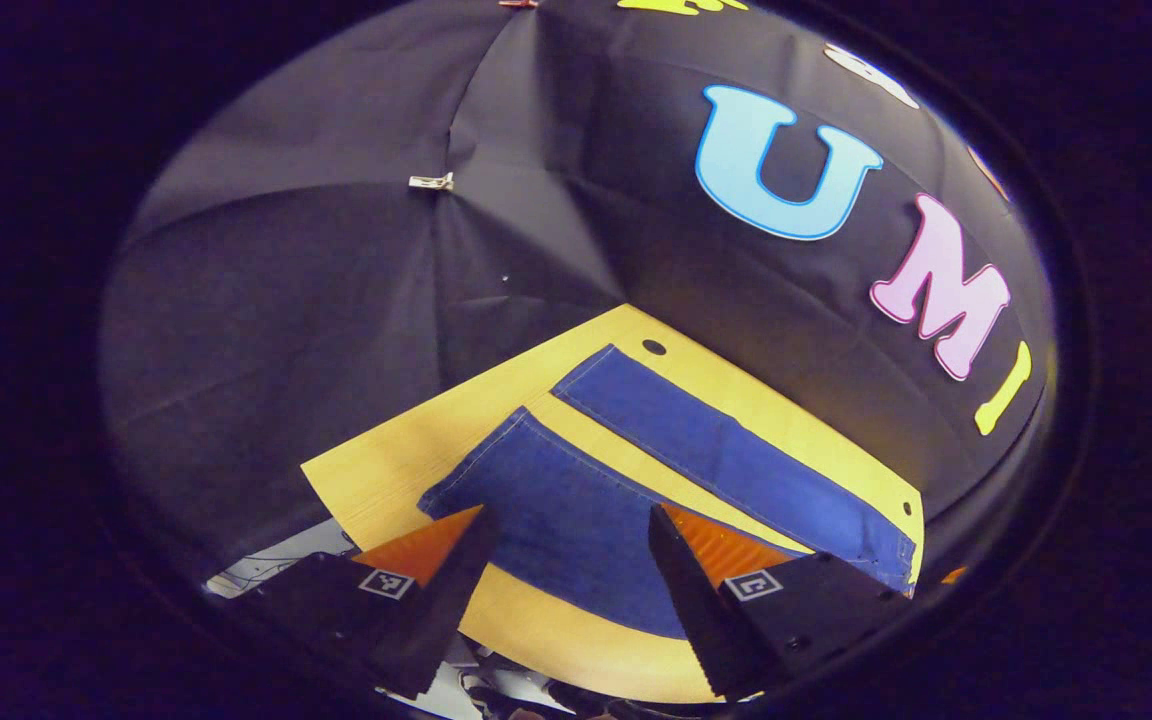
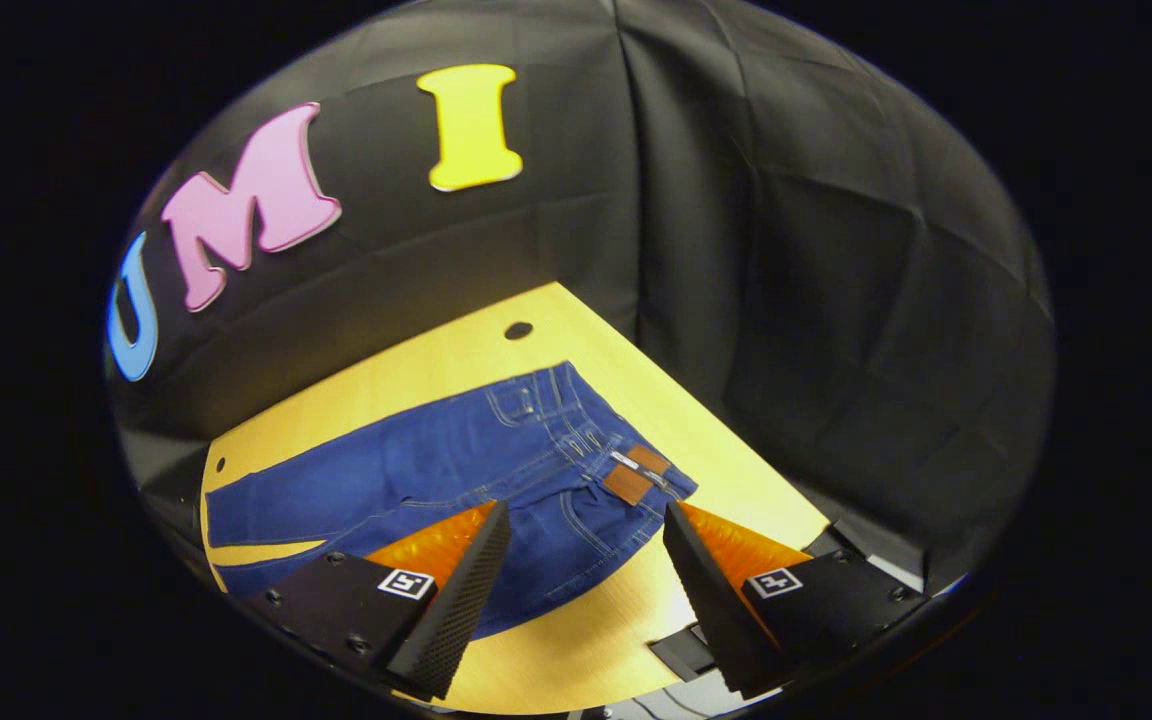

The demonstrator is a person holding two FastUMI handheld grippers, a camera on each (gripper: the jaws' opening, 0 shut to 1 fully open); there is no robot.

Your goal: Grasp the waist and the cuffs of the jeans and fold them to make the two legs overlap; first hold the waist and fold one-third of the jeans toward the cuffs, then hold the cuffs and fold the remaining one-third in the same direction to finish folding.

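Jeans (image 2: 456, 470) lie flat on the yellow table (image 2: 576, 640), the 2 legs spread in a narrow V, not yet overlapped. No fold is made, so I judge this to be step 1: leg over leg.

Left tongs (image 1: 566, 545): wide, holding nothing, hovering above the near leg's cuff (image 1: 481, 465). The far leg (image 1: 726, 460) runs beside it with a strip of bare table between them.

Right tongs (image 2: 586, 540): wide, holding nothing, poised above the seat, with the waist (image 2: 596, 450) and its brown patch (image 2: 636, 475) just ahead.

Plan, as I judge it:
- Left takes the near cuff at its outer corner; right takes the waistband at the near side, so both grips sit on 1 edge.
- Pinch the top leg's layers cleanly, without dragging the table surface.
- Lift both ends together and carry them over to the far leg at an equal pace, so the crease runs straight along the crotch line.
- Risk: uneven lift will skew the cuffs.
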